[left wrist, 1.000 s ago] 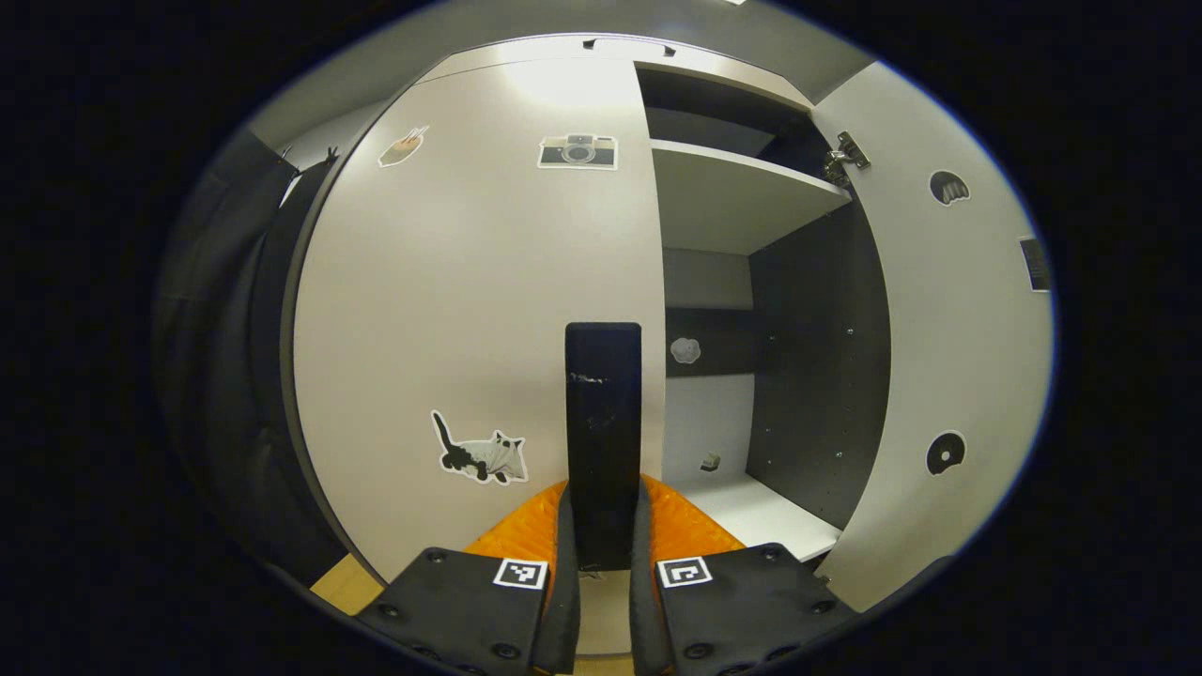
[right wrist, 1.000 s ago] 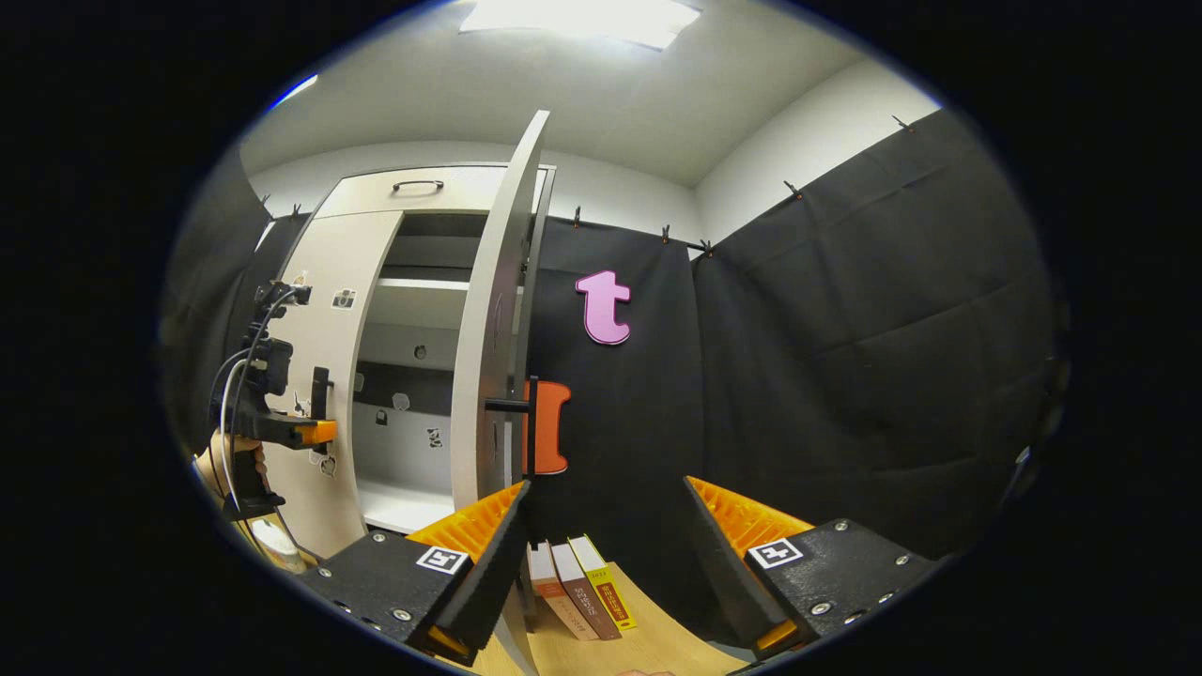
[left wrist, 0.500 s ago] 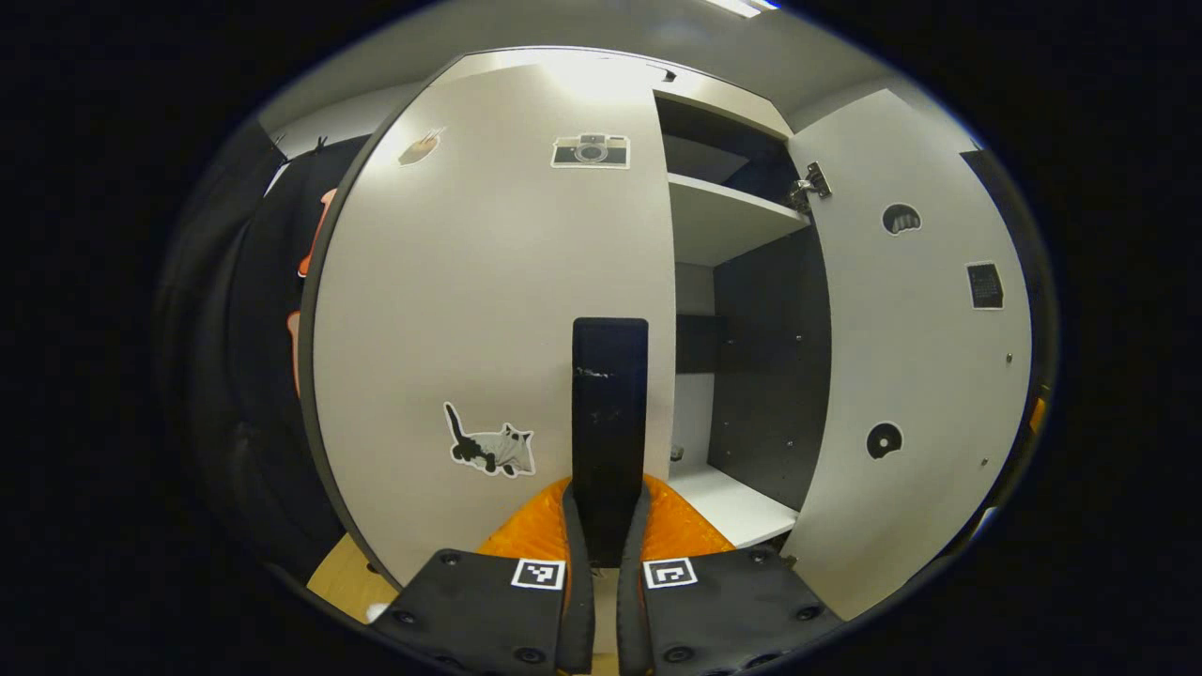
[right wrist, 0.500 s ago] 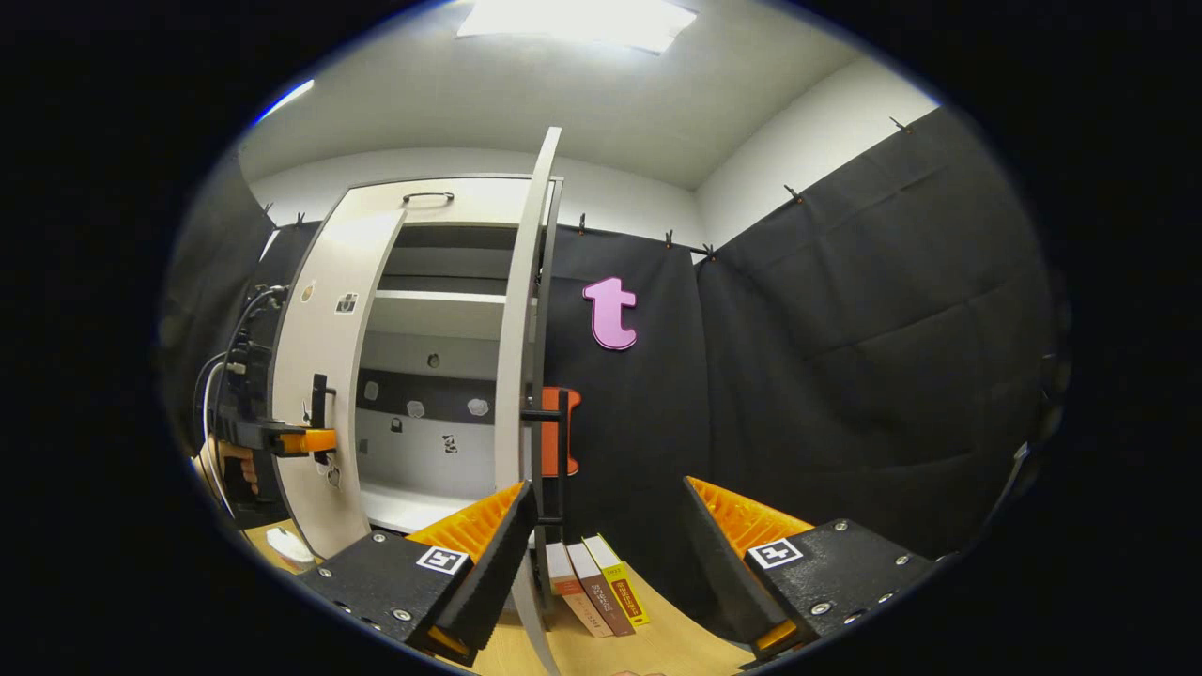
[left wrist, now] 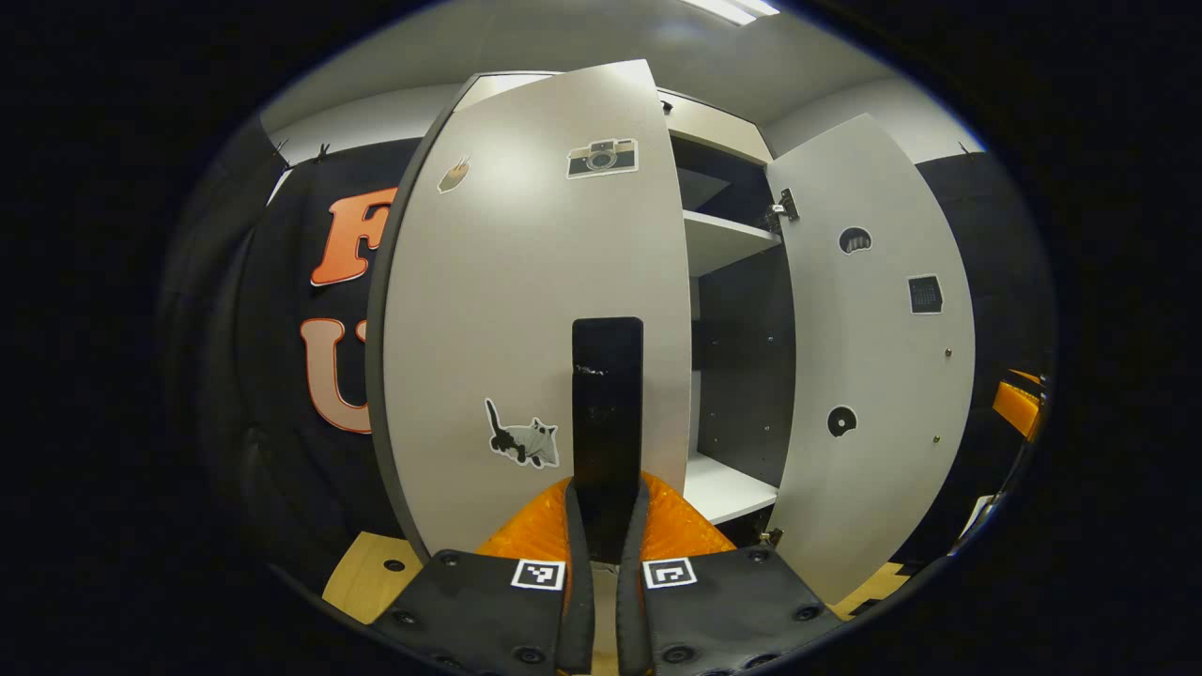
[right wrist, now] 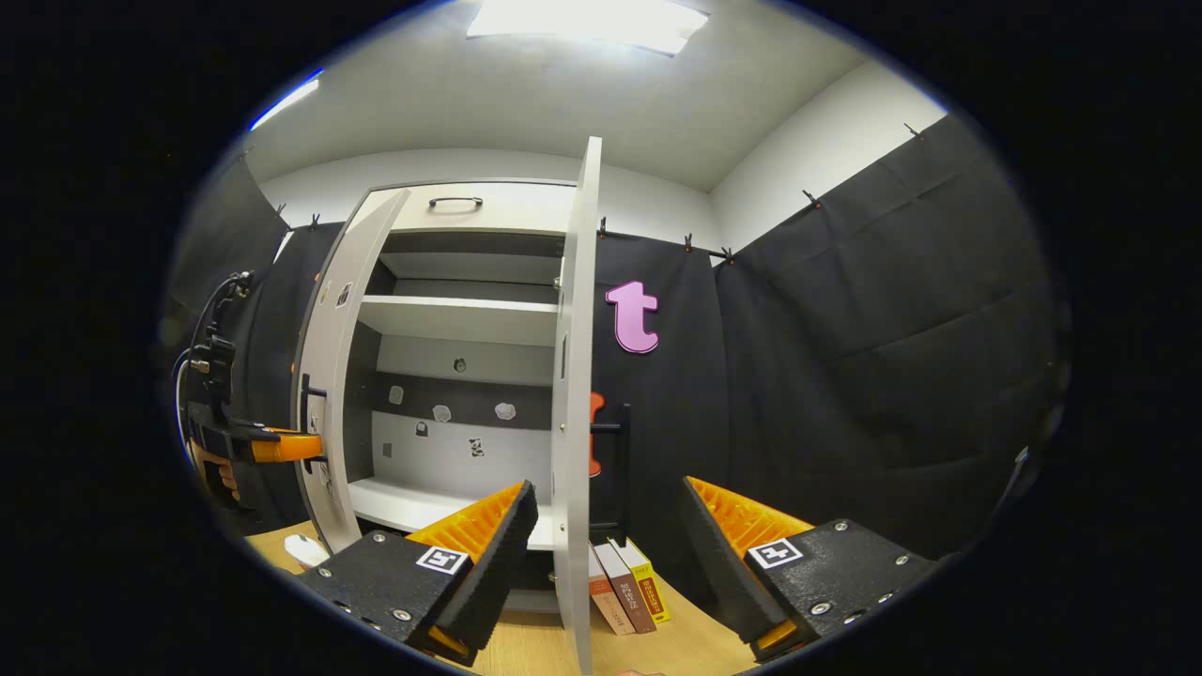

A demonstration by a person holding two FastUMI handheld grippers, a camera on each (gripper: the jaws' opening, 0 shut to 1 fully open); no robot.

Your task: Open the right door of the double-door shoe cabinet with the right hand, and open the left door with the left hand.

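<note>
The left gripper (left wrist: 606,540) clamps the left door's handle (left wrist: 608,413) at 6 o'clock; the right gripper (right wrist: 608,554) gapes apart, holding nothing.

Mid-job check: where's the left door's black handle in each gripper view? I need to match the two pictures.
Left gripper view: the handle stands upright at centre, clamped between the left gripper fingers.
Right gripper view: far left, on the left door edge, where the left gripper meets it.
Shared landmark: the upper shelf inside the cabinet.

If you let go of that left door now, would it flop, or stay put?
Likely stiff: the left door is a flat rigid panel. On hinges it probably swings rather than flops. The left gripper clamps its handle, so it seems easy to steer.
</note>
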